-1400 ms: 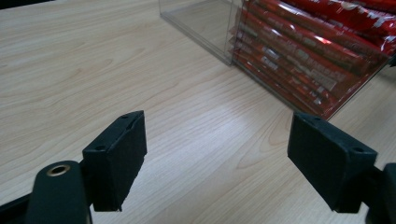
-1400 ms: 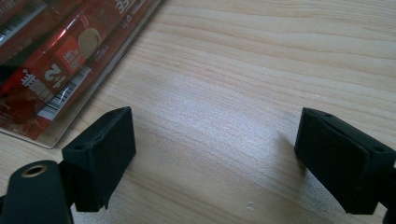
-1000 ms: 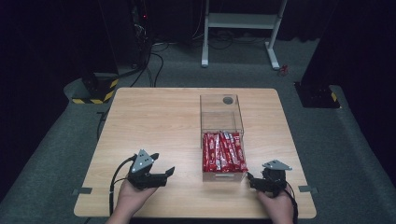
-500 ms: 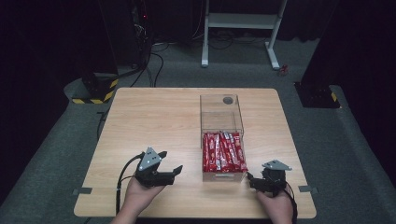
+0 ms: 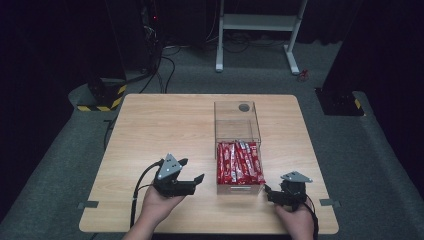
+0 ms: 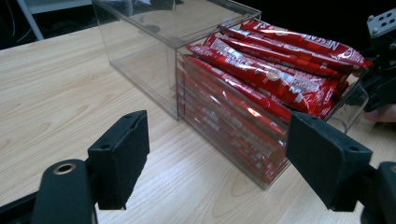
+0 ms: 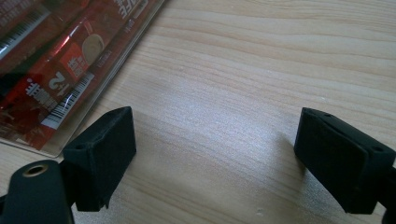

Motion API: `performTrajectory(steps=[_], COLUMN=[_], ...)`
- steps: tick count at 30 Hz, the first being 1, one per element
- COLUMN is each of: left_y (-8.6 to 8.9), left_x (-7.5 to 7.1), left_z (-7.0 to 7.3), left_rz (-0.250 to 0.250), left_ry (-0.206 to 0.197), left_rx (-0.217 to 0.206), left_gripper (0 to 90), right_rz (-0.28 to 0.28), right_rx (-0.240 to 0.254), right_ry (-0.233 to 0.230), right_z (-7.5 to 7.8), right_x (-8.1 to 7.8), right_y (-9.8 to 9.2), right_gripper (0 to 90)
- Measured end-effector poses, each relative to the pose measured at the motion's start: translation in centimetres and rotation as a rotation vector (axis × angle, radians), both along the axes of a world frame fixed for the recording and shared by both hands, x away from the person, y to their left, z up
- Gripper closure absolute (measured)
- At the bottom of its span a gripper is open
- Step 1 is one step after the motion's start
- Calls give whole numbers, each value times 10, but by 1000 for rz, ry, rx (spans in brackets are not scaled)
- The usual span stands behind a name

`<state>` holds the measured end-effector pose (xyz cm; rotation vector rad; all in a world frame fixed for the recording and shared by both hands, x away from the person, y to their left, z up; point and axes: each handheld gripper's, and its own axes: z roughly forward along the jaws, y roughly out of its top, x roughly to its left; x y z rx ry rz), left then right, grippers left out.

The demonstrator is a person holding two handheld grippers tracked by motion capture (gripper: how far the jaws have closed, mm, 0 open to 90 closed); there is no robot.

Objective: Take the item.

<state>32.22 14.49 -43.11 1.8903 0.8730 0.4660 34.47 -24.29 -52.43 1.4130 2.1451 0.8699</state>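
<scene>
Facing the box [image 5: 238, 131] — left gripper [image 5: 192, 171], level

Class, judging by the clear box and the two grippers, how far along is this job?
Done: red packets fill the near compartment of the clear box; its far compartment is bare. In hand: nothing; the left gripper points open at the box, and the right gripper sits open beside it. Left: gripping packets or the box, likely.

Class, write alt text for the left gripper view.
A clear plastic box on a wooden table holds stacked red snack packets at its near end. The left gripper frames it with open black fingers, nothing between them.
</scene>
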Motion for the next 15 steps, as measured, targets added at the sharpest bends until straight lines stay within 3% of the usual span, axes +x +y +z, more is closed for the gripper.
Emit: performTrajectory(steps=[15], left_y=[-18], left_x=[6], left_z=[4], left_rz=[-31], left_ry=[-2], left_rx=[7], left_gripper=[234], right_rz=[2], right_rx=[-1], right_ry=[-1], right_z=[0], right_x=[0], right_y=[0], right_gripper=[127])
